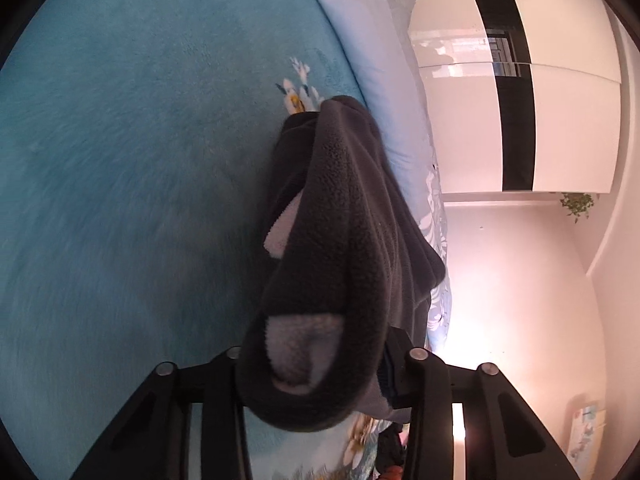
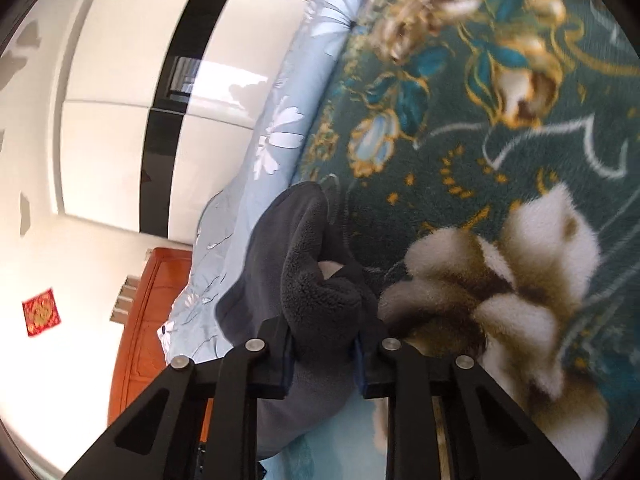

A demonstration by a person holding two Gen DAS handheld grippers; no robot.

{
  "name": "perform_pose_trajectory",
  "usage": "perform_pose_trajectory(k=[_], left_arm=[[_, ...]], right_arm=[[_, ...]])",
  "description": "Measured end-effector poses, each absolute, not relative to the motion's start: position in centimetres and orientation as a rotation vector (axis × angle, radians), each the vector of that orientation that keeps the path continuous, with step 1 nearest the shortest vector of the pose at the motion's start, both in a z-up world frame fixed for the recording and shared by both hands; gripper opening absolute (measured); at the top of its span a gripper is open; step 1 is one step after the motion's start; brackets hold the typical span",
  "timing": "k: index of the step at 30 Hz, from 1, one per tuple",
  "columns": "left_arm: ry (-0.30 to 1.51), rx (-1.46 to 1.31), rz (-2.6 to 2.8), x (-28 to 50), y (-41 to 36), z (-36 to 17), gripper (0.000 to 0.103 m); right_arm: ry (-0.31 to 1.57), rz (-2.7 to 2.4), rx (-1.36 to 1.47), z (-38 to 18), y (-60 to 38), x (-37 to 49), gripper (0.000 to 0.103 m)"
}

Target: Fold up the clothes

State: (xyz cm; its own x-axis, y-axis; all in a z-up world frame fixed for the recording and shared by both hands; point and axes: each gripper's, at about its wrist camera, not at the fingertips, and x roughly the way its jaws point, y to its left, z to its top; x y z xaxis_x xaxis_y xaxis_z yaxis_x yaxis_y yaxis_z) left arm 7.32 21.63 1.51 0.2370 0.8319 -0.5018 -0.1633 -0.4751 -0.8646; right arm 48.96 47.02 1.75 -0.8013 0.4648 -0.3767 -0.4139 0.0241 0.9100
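A dark grey fleece garment (image 1: pixel 340 208) with a pale lining hangs bunched over the teal plush blanket (image 1: pixel 128 160) in the left wrist view. My left gripper (image 1: pixel 320 364) is shut on its near end; the cloth drapes over the fingers and hides the pads. In the right wrist view my right gripper (image 2: pixel 325 354) is shut on another thick fold of the same grey fleece (image 2: pixel 312 280), held above a dark green flowered blanket (image 2: pixel 500 140). Both views are rolled on their side.
A light blue flowered quilt (image 2: pixel 280 132) runs along the bed's edge. Beyond it stand a glossy white wardrobe (image 1: pixel 560 112) with a black stripe, a wooden cabinet (image 2: pixel 152 312) and a pale wall with a red decoration (image 2: pixel 41 311).
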Motion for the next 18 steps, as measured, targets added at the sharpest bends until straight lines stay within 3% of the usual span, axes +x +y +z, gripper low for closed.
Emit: perform_pose_trajectory(k=[6,18], left_arm=[[-0.654,-1.651,1.335,10.2,15.6,0.7,0.040],[-0.507,-1.588,1.309,16.6,2.9,0.1,0.039]], right_arm=[[1.700,1.872,0.051,3.1,44.3,51.1,0.023],[1.644,1.946,-0.027,3.2,30.8,59.1,0.023]])
